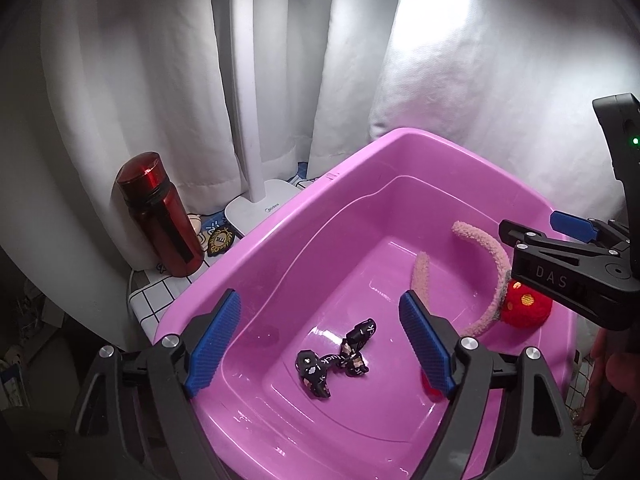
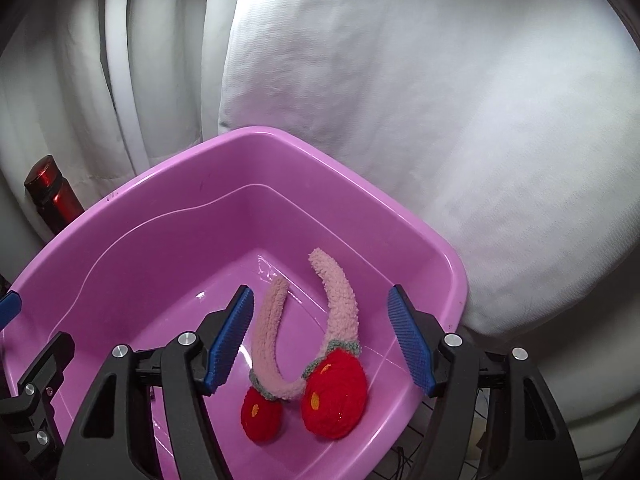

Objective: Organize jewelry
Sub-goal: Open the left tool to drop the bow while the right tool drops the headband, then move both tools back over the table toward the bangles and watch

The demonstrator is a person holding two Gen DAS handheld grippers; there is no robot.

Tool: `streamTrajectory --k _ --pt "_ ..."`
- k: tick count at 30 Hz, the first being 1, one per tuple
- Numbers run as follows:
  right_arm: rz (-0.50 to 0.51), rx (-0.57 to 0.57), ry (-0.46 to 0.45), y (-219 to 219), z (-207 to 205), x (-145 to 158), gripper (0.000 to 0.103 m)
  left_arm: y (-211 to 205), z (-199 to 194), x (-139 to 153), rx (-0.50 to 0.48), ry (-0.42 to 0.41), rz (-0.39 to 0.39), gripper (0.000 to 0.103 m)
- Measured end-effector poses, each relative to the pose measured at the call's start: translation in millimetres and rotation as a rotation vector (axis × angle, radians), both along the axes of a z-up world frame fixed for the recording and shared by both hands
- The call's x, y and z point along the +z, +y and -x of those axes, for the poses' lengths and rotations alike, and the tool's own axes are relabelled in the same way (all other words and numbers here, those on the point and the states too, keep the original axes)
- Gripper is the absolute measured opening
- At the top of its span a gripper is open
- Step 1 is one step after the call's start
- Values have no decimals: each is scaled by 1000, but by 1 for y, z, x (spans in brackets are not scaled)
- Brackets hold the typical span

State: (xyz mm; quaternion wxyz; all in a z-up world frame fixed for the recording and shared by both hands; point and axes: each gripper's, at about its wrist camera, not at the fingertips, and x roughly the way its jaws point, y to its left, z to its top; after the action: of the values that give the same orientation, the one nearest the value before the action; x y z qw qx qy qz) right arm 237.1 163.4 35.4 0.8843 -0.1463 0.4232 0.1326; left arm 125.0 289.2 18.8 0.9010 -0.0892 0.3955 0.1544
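A pink plastic tub (image 1: 280,232) (image 2: 160,184) holds two items. On its floor lies a black beaded bracelet (image 1: 336,360) with white lettering. My left gripper (image 1: 320,348) hangs over it, open, with the bracelet lying loose below the blue pads. A fuzzy pink headband with two red knitted strawberries (image 2: 332,392) (image 1: 524,304) rests at the tub's right side. Above the headband my right gripper (image 2: 320,332) (image 1: 560,248) is open, its pads apart from the plush band.
A red metal bottle (image 1: 160,216) (image 2: 52,196) stands left of the tub on a grid-patterned cloth (image 1: 160,300). Beside it is a white lamp base (image 1: 260,208) with its post rising. White curtains (image 1: 500,80) (image 2: 440,120) hang close behind and to the right.
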Motion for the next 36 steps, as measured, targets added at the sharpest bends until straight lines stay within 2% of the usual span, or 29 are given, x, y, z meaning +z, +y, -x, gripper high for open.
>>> streamTrajectory --k 16,36 --pt "-72 -17 -36 -28 46 18 66 -10 39 17 -21 -49 19 80" --pt "-145 -186 -48 -134 136 16 66 -78 82 39 -178 -77 10 80"
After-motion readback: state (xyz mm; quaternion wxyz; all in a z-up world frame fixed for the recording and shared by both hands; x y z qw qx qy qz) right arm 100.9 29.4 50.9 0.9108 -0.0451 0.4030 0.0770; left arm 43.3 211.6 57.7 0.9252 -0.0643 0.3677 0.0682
